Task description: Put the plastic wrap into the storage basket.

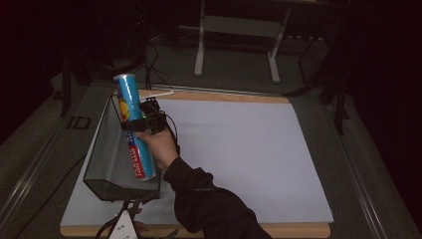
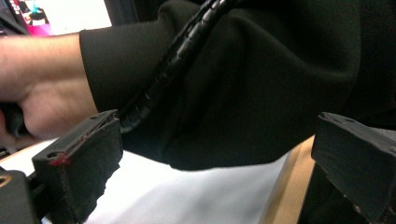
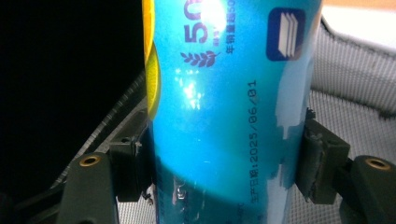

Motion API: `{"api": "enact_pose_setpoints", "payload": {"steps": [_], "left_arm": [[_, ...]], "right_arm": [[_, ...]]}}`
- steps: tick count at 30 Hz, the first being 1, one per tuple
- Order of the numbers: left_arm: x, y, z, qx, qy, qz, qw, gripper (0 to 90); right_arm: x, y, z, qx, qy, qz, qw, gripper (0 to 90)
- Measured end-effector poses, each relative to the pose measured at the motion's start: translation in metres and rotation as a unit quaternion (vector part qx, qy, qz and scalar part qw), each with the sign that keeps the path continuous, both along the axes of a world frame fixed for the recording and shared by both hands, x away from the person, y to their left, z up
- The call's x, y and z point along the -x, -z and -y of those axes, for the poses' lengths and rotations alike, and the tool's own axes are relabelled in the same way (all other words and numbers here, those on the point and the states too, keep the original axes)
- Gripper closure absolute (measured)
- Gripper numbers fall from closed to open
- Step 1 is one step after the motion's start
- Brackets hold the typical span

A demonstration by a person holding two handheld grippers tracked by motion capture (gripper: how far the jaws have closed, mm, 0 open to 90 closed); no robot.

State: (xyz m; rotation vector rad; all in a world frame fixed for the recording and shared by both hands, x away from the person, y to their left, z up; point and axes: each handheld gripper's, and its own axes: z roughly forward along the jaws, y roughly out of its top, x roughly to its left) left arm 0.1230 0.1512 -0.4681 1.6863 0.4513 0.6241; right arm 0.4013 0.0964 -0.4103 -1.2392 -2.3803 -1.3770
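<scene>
A tall blue chip can (image 1: 132,125) with yellow and red print tilts, top pointing far-left, above the mesh basket (image 1: 102,164) at the table's left. The right gripper (image 1: 144,121) pinches its middle; the left gripper (image 2: 210,158) stands spread, empty.

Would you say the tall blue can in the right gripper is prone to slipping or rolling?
Likely slippery: the blue can looks glossy, and the right gripper pinches only a narrow band. Being cylindrical, it would probably roll if laid down; tall and narrow, it could tip.
</scene>
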Motion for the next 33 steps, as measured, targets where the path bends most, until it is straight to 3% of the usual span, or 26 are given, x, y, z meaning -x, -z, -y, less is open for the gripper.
{"api": "enact_pose_setpoints", "payload": {"steps": [4,9,16,20,33], "left_arm": [[-0.001,0.000,-0.002,0.003,-0.004,-0.001,1.0000,2.8],[-0.001,0.000,-0.001,0.002,-0.009,0.000,1.0000,2.8],[-0.001,0.000,-0.003,0.004,-0.013,0.000,0.9999,2.8],[-0.001,0.000,-0.004,0.001,-0.013,-0.001,0.9999,2.8],[-0.001,0.001,-0.006,0.004,-0.013,-0.004,0.9999,2.8]], "right_arm": [[0.004,0.015,0.001,0.027,0.014,-0.015,0.9994,31.7],[0.006,0.027,0.004,0.051,0.053,-0.033,0.9968,31.7],[0.002,0.037,0.006,0.049,0.094,-0.048,0.9932,31.6],[-0.004,0.041,0.008,0.049,0.101,-0.063,0.9917,31.4],[-0.008,0.052,-0.005,0.079,0.114,-0.061,0.9885,30.9]]}}
